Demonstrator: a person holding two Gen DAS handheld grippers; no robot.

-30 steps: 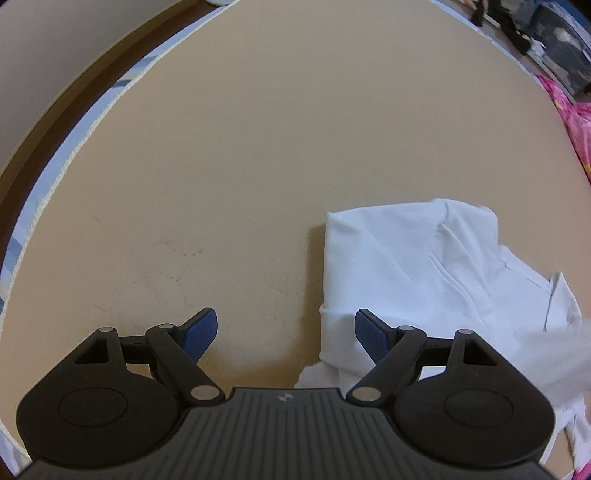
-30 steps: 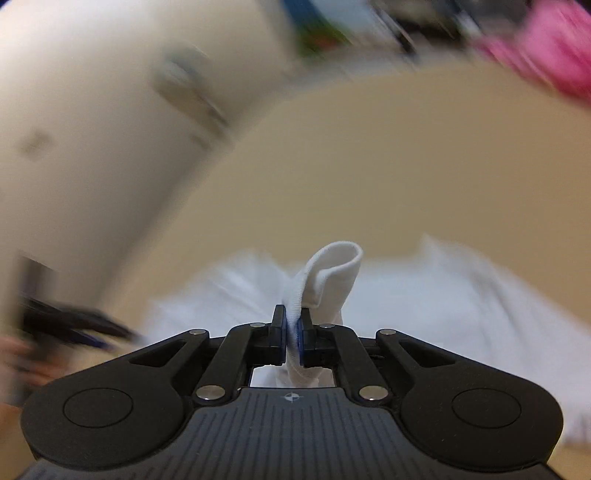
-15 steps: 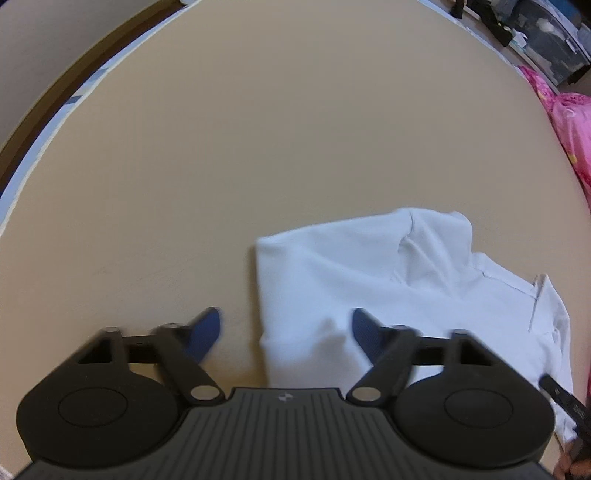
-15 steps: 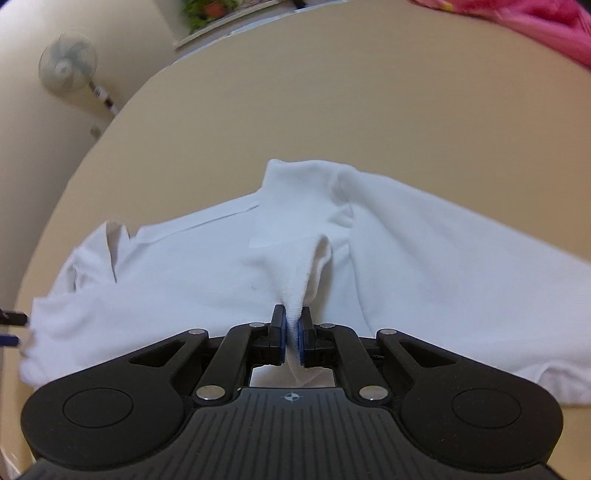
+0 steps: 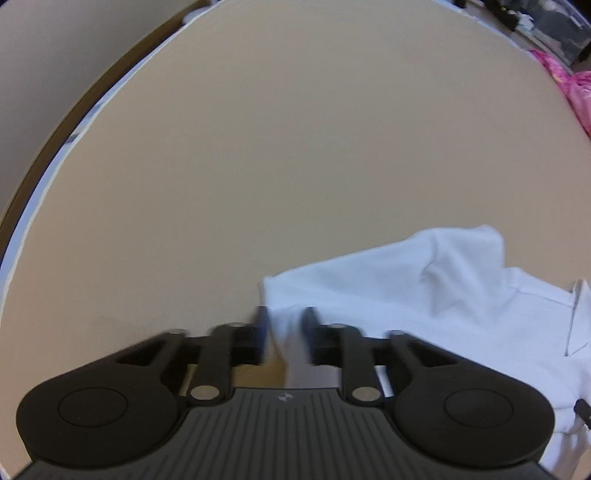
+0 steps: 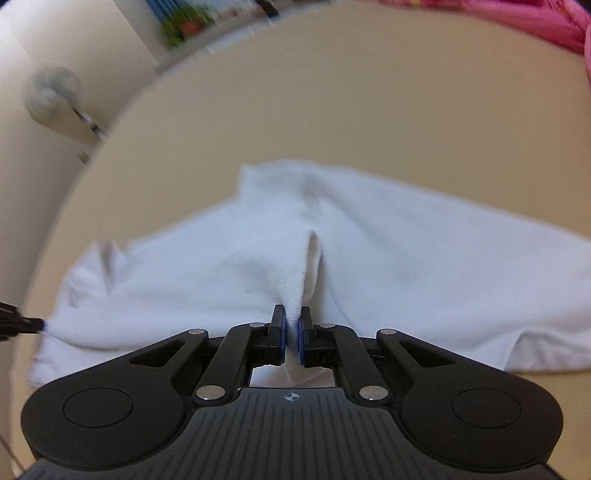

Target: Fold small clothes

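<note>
A small white shirt [image 5: 424, 295] lies spread on a beige table [image 5: 295, 147]. In the left wrist view my left gripper [image 5: 284, 332] is at the shirt's near left corner, its blurred jaws nearly closed around the cloth edge with a narrow gap left. In the right wrist view the white shirt [image 6: 406, 251] lies across the table, and my right gripper [image 6: 291, 325] is shut on a pinched fold of its near edge. The left gripper's tip [image 6: 22, 325] shows at the shirt's far left corner.
Pink cloth [image 5: 576, 92] lies at the table's right edge, also in the right wrist view [image 6: 517, 18]. A fan [image 6: 51, 96] stands by the wall on the left. The table's rim [image 5: 74, 129] curves along the left.
My left gripper has closed in from wide open onto the shirt's corner. My right gripper has kept its hold on the fold as the shirt came down and spread flat.
</note>
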